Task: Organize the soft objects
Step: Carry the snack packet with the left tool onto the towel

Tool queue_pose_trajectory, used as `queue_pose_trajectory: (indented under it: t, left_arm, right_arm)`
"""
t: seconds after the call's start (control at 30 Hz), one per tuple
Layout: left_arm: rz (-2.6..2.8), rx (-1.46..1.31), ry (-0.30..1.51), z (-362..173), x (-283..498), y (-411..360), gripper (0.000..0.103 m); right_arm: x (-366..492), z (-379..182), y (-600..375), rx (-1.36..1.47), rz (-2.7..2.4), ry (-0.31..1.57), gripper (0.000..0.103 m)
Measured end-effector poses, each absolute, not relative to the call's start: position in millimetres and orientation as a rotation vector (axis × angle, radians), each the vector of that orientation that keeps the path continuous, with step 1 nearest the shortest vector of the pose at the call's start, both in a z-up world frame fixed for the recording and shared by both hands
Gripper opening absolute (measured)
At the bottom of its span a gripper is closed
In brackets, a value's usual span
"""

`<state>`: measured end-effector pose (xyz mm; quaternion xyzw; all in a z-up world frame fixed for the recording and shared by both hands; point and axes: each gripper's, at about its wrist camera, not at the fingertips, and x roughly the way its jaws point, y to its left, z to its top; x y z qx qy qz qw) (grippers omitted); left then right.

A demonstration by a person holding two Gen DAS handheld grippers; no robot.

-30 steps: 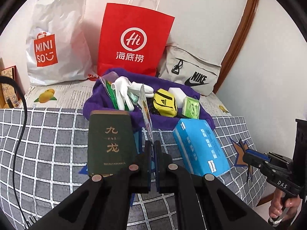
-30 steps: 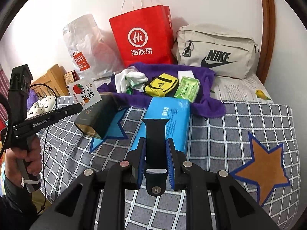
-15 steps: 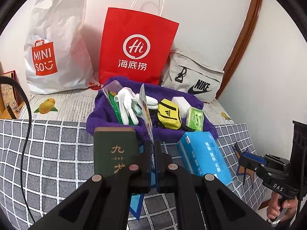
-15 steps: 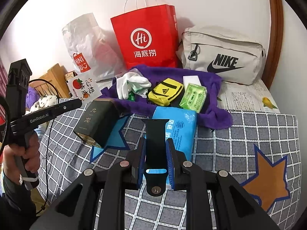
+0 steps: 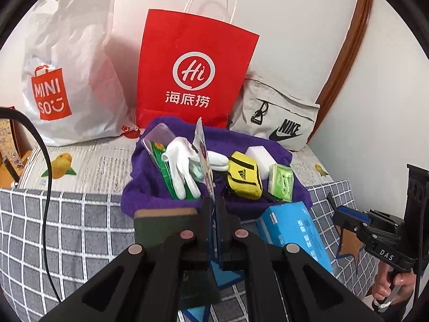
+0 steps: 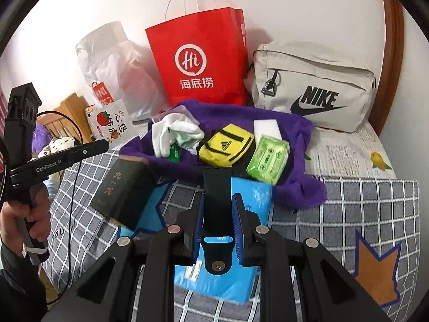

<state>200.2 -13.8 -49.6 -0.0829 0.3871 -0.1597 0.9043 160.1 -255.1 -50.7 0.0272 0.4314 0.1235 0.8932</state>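
The left gripper [image 5: 214, 209] pinches a thin printed strawberry card [image 6: 112, 126]; the right gripper [image 6: 217, 214] clamps a black rubbery strap [image 6: 216, 187]. Ahead, a purple fuzzy towel [image 6: 295, 134] carries a yellow Adidas pouch [image 6: 226, 145], before a red "Hi" paper bag [image 6: 198, 61].

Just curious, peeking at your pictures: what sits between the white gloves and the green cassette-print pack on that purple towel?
A yellow pouch with black trim lies between the white gloves and the green pack; the right wrist view shows it best.
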Motion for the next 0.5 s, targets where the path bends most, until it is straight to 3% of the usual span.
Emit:
queue_pose_trajectory:
  t: [0.5]
  left_arm:
    - [-0.332,-0.167,0.802,-51,255,-11,0.004]
  right_arm:
    - [224,-60,-266,0.064,0.213,0.900,0.020]
